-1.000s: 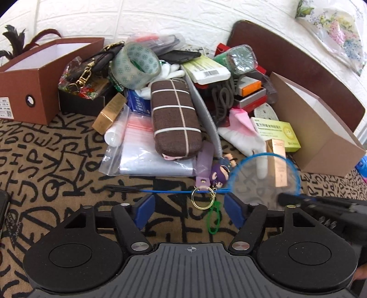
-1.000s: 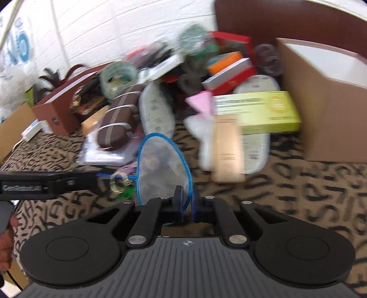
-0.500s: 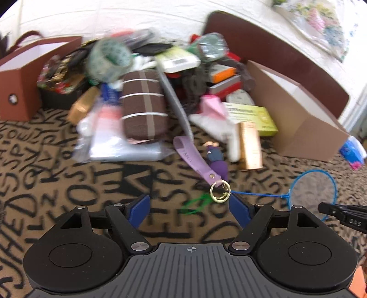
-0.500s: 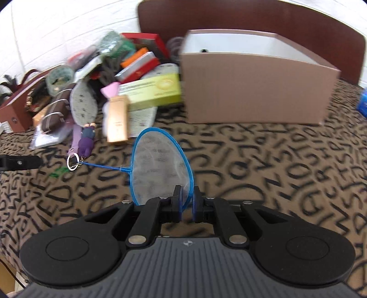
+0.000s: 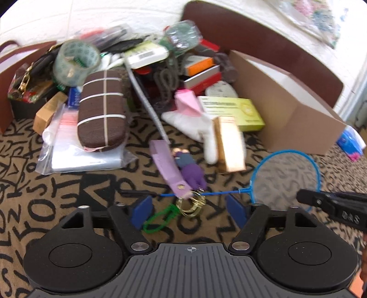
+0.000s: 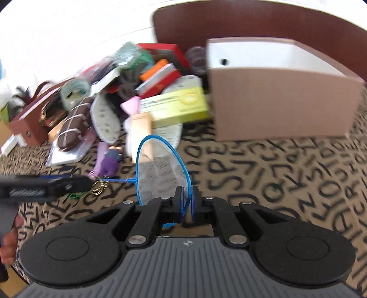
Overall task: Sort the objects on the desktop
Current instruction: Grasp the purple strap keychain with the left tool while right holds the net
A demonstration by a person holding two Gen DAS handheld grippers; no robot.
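Both views are brightly and evenly lit, and only soft shadows are cast. The white wall (image 6: 68,45) is blown out to glare. Motion blur is seen across the clutter, strongest in the right wrist view. Edges are bent by fisheye distortion, and corners are vignetted black.

I see a surface (image 5: 68,188) covered by a tan cloth printed with big black scrawled letters; the cloth fills the lower half of both views. Behind it stands a white wall (image 5: 91,18) with a brick-like texture. A dark brown curved board (image 5: 263,39) rises at the far edge of the surface, against the wall. Above it, at the upper right of my left view, lies a blurred floral-patterned fabric (image 5: 316,20). At the right edge sits something bright blue (image 5: 348,142), too blurred to identify.
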